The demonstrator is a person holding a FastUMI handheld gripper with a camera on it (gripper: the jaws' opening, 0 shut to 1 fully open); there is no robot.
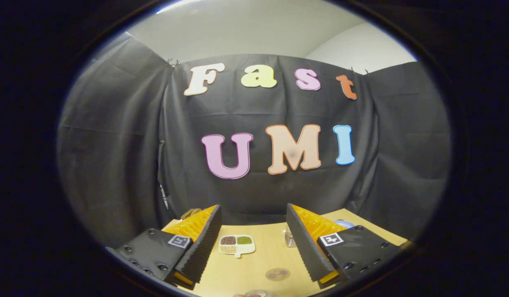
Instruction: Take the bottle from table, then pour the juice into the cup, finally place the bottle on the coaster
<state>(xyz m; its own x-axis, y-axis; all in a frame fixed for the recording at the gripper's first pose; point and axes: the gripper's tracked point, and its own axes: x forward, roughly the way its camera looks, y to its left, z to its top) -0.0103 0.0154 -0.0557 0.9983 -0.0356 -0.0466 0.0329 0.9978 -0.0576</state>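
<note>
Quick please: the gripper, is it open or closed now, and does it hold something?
Gripper: open, holding nothing; its fingers are spread wide above the table, with the small divided dish lying between them.

Wooden table (254, 264) with sectioned snack tray (237, 245), round coaster (277, 274), clear cup (290, 238).

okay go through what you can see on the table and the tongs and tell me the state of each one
tongs: open, nothing between them, held above the table.
divided dish: flat on the table beyond the tongs, its compartments filled with different grains.
coaster: flat, bare, nothing on it.
clear container: upright by one finger, partly hidden; contents cannot be told.
</note>
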